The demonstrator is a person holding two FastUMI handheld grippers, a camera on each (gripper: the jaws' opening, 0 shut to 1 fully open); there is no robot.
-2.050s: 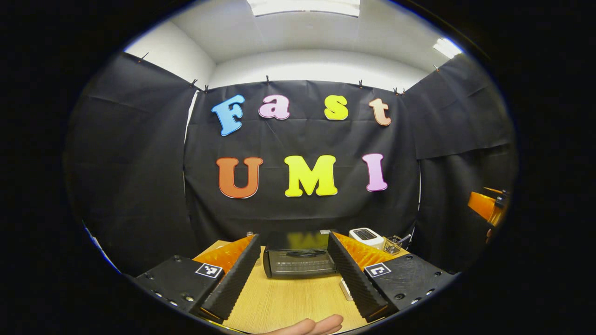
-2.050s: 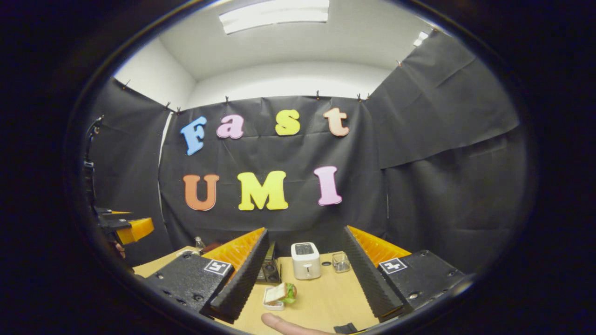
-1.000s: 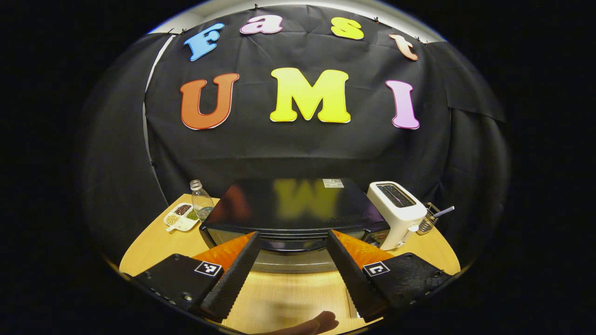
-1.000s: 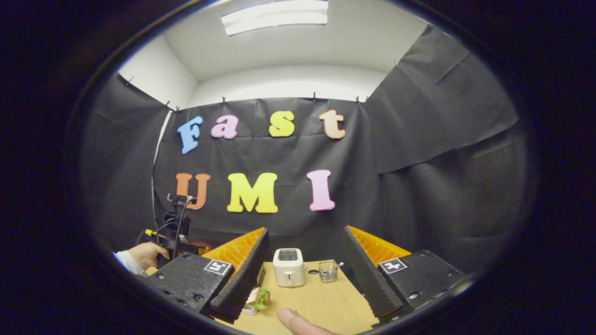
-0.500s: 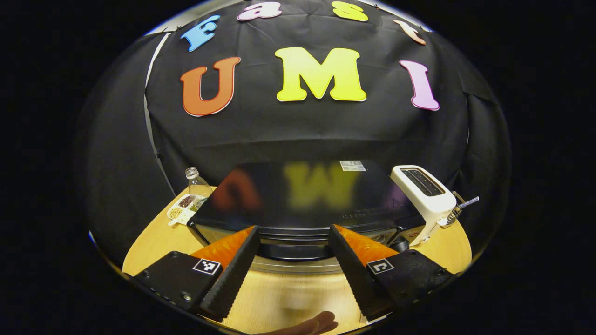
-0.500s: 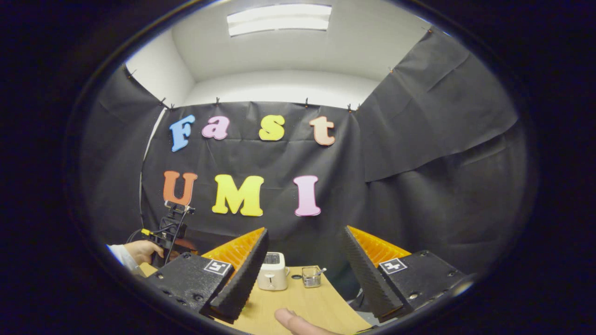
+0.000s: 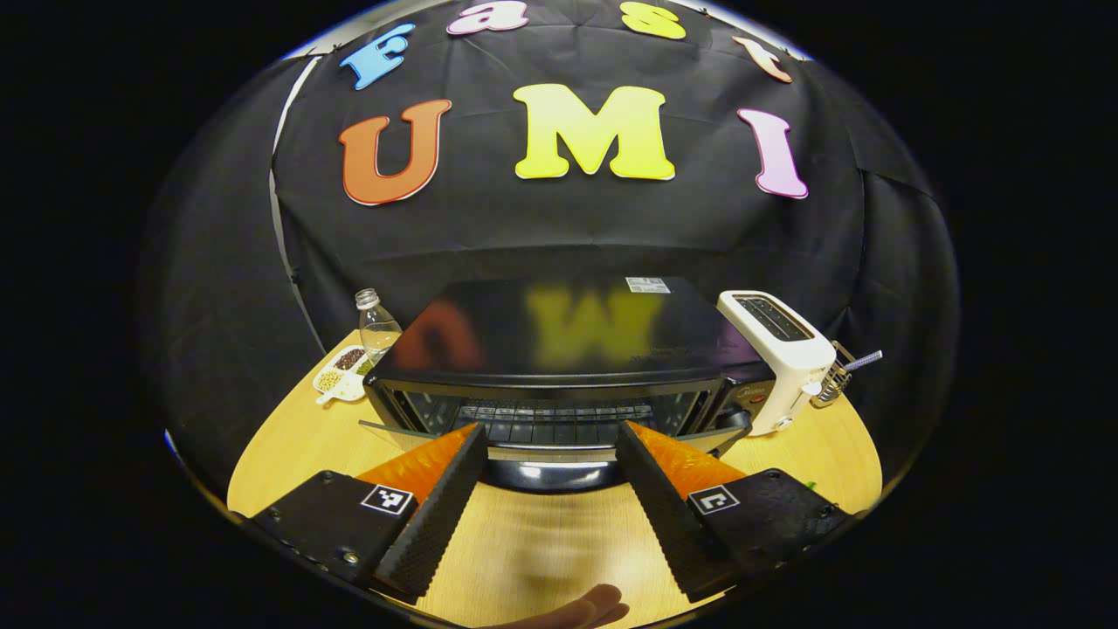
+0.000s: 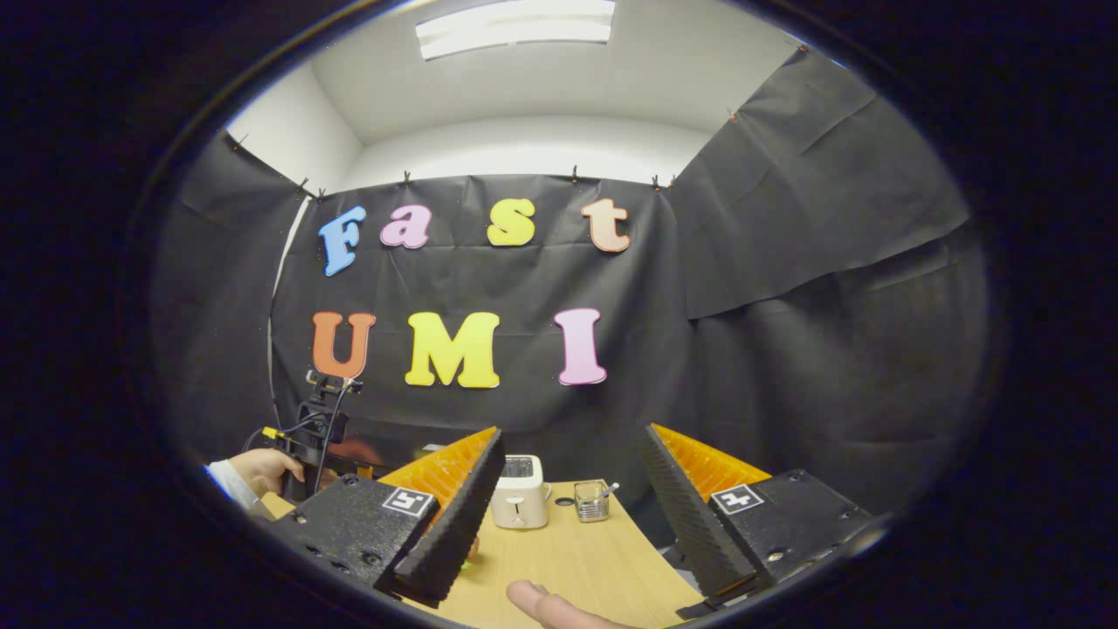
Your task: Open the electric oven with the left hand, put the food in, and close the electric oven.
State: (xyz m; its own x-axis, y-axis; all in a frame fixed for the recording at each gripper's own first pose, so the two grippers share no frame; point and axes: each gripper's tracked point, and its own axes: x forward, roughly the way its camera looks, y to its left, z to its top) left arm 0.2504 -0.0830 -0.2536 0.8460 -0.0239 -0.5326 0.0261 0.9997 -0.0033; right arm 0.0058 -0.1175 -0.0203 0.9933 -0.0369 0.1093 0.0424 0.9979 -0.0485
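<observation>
One of three steps is underway: the oven point(image 7: 559, 367) door point(image 7: 541, 447) is seen partly lowered, handle between the wide-open left gripper point(image 7: 548, 489) fingers (nothing clamped). Right gripper point(image 8: 568, 502) gapes empty above the tabletop point(image 8: 568, 559); food not located.
</observation>
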